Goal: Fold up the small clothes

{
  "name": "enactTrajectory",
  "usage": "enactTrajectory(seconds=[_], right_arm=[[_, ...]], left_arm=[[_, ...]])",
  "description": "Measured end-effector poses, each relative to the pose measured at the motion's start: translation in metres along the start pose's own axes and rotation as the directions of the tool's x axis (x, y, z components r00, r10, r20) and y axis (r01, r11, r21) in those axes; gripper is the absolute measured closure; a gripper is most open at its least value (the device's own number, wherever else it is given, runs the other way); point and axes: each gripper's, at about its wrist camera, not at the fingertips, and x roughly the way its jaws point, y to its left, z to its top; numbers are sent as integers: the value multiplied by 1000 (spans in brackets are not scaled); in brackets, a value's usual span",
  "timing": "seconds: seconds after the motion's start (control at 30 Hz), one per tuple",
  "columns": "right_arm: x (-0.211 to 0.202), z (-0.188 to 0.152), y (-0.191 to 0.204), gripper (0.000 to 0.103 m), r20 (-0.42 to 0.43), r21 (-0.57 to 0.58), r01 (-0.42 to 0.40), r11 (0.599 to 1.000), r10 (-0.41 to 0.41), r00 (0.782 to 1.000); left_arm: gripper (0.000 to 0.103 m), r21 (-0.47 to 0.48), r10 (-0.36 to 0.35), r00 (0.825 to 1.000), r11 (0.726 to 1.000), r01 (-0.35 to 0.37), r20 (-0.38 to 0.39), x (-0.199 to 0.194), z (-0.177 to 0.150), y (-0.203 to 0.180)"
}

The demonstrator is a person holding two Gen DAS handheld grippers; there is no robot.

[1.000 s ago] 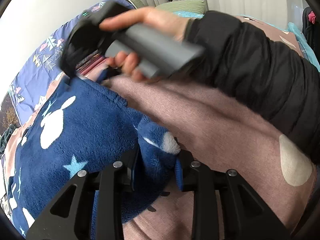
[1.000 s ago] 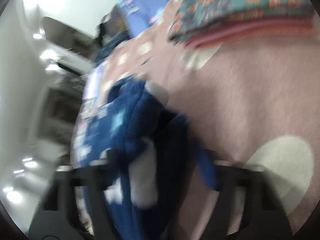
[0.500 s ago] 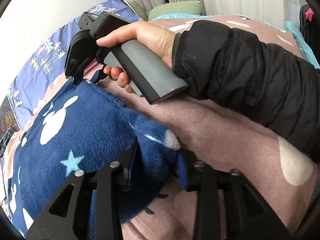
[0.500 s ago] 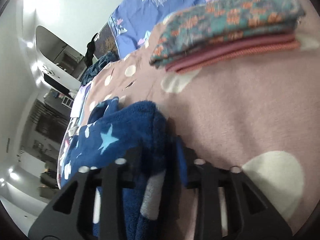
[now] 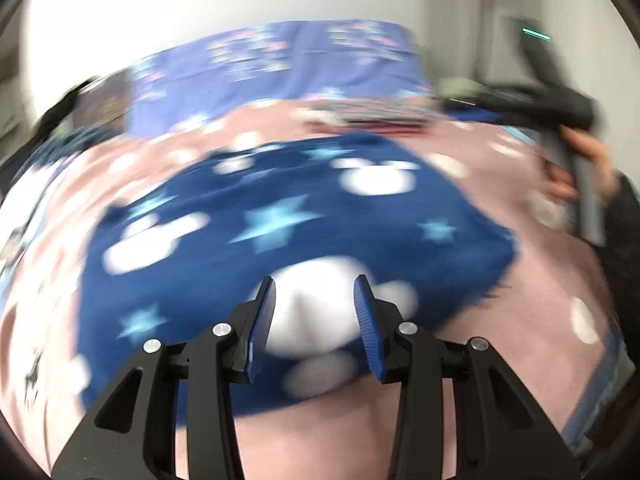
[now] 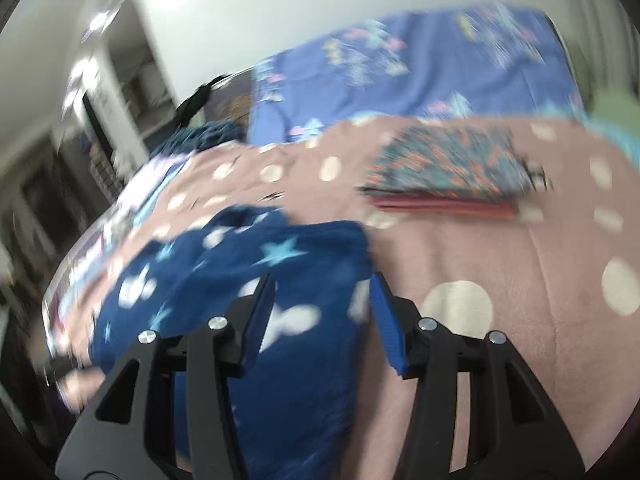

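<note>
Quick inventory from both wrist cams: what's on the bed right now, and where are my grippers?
Fleece garment: one, navy with stars and white shapes, lying on the bedspread, near both cameras.
Folded stack: one pile, teal-orange patterned over red, behind the garment.
Bedspread: one, pink with cream dots.
Blue sheet: one, patterned, by the wall.
Left gripper: fingers open over the garment.
Right gripper: fingers open at the garment's right edge.
</note>
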Motion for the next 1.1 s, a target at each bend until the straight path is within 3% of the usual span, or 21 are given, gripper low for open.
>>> enactTrajectory(seconds=[0.17, 0.23, 0.33, 0.4, 0.47, 0.67, 0.8, 0.83, 0.87, 0.97, 1.03, 1.1], right_arm=[[-4, -26, 100, 48, -16, -274, -11, 962, 7, 1000], [-4, -46, 142, 47, -21, -367, -49, 929, 45, 999], [-1, -73, 192, 41, -50, -460, -126, 879, 116, 992], [3, -86, 214, 36, -100, -482, -203, 852, 177, 979], [9, -94, 231, 35, -135, -488, -224, 844, 181, 974], [18, -94, 245, 35, -120, -467, -148, 872, 104, 987], [21, -105, 265, 34, -115, -546, -118, 830, 65, 991], [24, -108, 268, 34, -124, -554, -117, 824, 58, 991], [27, -110, 271, 34, -133, -556, -119, 822, 54, 990], [37, -115, 280, 34, -155, -553, -118, 825, 38, 987], [42, -119, 290, 34, -151, -569, -114, 814, 34, 988], [46, -127, 307, 34, -135, -623, -106, 775, 27, 990]], left_arm=[[62, -185, 174, 985, 967, -173, -8, -36, -31, 91], [62, -265, 178, 984, 948, -174, -10, -44, -44, 124], [62, -383, 114, 993, 916, -120, -38, -47, -69, 160], [62, -397, 49, 998, 916, -65, -48, -42, -81, 166], [62, -377, 13, 999, 926, -30, -47, -38, -86, 165], [62, -338, -66, 998, 940, 57, -14, -24, -87, 165], [62, -359, -134, 991, 926, 118, -19, -10, -86, 177], [67, -368, -148, 988, 922, 123, -39, -4, -87, 179], [84, -382, -177, 983, 913, 143, -56, 2, -90, 181], [93, -345, -167, 985, 928, 143, -39, -11, -97, 176], [93, -369, -187, 982, 915, 163, -30, -16, -107, 180], [93, -403, -233, 972, 891, 211, -6, -16, -119, 186]])
